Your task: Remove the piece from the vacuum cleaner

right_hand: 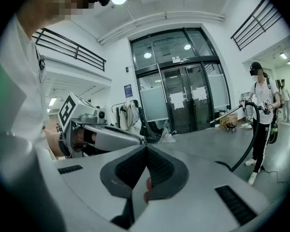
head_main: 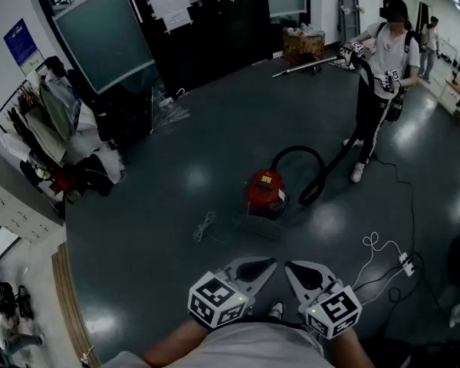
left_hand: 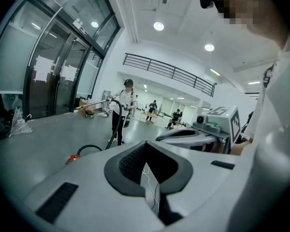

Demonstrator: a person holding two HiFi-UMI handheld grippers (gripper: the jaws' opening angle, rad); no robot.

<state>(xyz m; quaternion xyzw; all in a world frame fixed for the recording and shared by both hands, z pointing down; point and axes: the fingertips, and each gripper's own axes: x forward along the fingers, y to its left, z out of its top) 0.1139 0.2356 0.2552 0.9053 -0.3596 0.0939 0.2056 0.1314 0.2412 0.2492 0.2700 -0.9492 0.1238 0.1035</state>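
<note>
The red vacuum cleaner (head_main: 264, 190) stands on the dark floor a few steps ahead of me. Its black hose (head_main: 322, 171) loops to a person (head_main: 383, 67) at the right, who holds the metal wand (head_main: 303, 67). A flat grey piece (head_main: 257, 225) lies in front of the red body. My left gripper (head_main: 270, 262) and right gripper (head_main: 288, 267) are held side by side low in the head view, well short of the vacuum, both shut and empty. In the left gripper view the left gripper (left_hand: 145, 143) points past the vacuum (left_hand: 73, 158). The right gripper (right_hand: 146, 147) faces the hose (right_hand: 241, 153).
A white cord (head_main: 205, 226) lies left of the vacuum. A power strip (head_main: 406, 264) with cables lies on the floor at the right. A coat rack (head_main: 46, 121) with clothes stands at the left, glass doors (head_main: 100, 37) behind, and a box trolley (head_main: 303, 43) far back.
</note>
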